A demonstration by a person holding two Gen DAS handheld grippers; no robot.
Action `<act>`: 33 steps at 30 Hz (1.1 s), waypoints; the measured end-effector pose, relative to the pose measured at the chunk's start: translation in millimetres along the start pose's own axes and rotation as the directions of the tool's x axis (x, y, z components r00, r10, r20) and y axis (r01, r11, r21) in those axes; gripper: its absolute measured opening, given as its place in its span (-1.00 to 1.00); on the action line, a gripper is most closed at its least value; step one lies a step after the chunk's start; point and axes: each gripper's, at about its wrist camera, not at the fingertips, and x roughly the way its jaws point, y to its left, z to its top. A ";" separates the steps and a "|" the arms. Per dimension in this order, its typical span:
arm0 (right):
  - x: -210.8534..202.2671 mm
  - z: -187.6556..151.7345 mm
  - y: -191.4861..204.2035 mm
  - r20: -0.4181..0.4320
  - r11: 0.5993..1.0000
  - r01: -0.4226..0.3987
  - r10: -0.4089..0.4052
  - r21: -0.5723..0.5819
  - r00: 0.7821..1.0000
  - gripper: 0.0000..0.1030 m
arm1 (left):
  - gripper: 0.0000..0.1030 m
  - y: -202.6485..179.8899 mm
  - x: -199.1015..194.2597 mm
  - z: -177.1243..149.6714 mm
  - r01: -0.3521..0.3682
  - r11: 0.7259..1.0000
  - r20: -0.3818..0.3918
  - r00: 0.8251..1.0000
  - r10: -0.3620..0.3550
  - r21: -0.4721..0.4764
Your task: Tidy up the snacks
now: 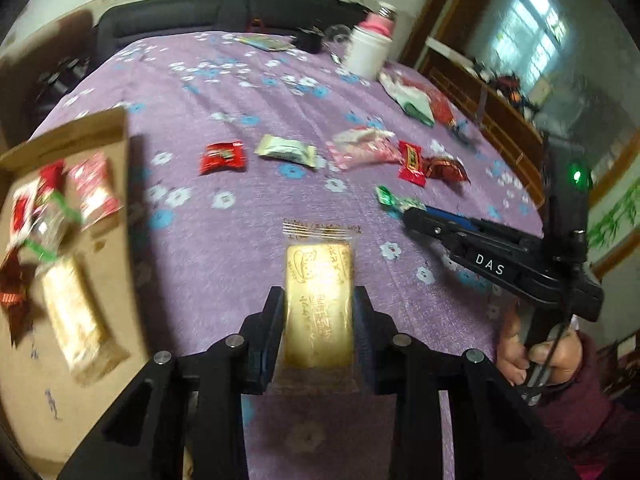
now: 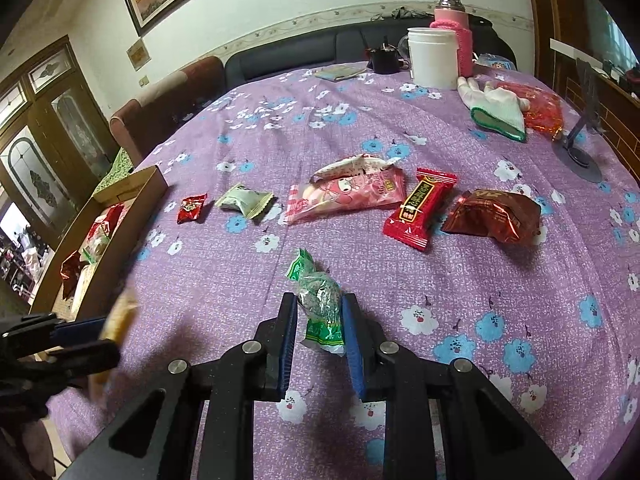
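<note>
My left gripper point(image 1: 318, 300) is shut on a golden wrapped snack bar point(image 1: 319, 304) held above the purple cloth, right of the cardboard box point(image 1: 92, 132). My right gripper point(image 2: 319, 304) is shut on a green wrapped snack point(image 2: 320, 300); it also shows in the left wrist view point(image 1: 416, 216) with the green snack point(image 1: 394, 200). The left gripper with the golden bar point(image 2: 120, 320) shows at the left edge of the right wrist view, blurred. Loose snacks lie on the cloth: a small red one point(image 2: 191, 207), a pale green one point(image 2: 245, 200), a pink packet point(image 2: 348, 192), a red bar point(image 2: 420, 208), a dark red pouch point(image 2: 496, 216).
The cardboard box point(image 2: 132, 188) at the table's left holds several snacks, among them another golden bar point(image 1: 76, 316). At the far side stand a white cup point(image 2: 434, 56) and a pink-sleeved bottle point(image 2: 452, 20). A white glove point(image 2: 496, 108), a red bag point(image 2: 540, 108) and a phone stand point(image 2: 580, 152) lie at the right.
</note>
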 end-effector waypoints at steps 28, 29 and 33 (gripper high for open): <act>15.5 2.9 62.6 -0.075 0.999 -0.032 0.029 -0.037 0.997 -0.52 | -0.18 90.9 -79.2 -37.9 0.039 0.986 0.139 0.990 -0.017 -0.161; 17.3 0.2 69.0 -0.087 0.998 -0.045 0.041 -0.048 0.995 -0.52 | -0.16 88.7 -76.4 -37.0 0.045 0.985 0.139 0.990 -0.023 -0.164; 17.0 -6.3 83.7 -0.098 0.994 -0.041 0.031 -0.105 0.995 -0.52 | -0.07 77.7 -66.4 -38.3 0.086 0.985 0.121 0.990 -0.068 -0.153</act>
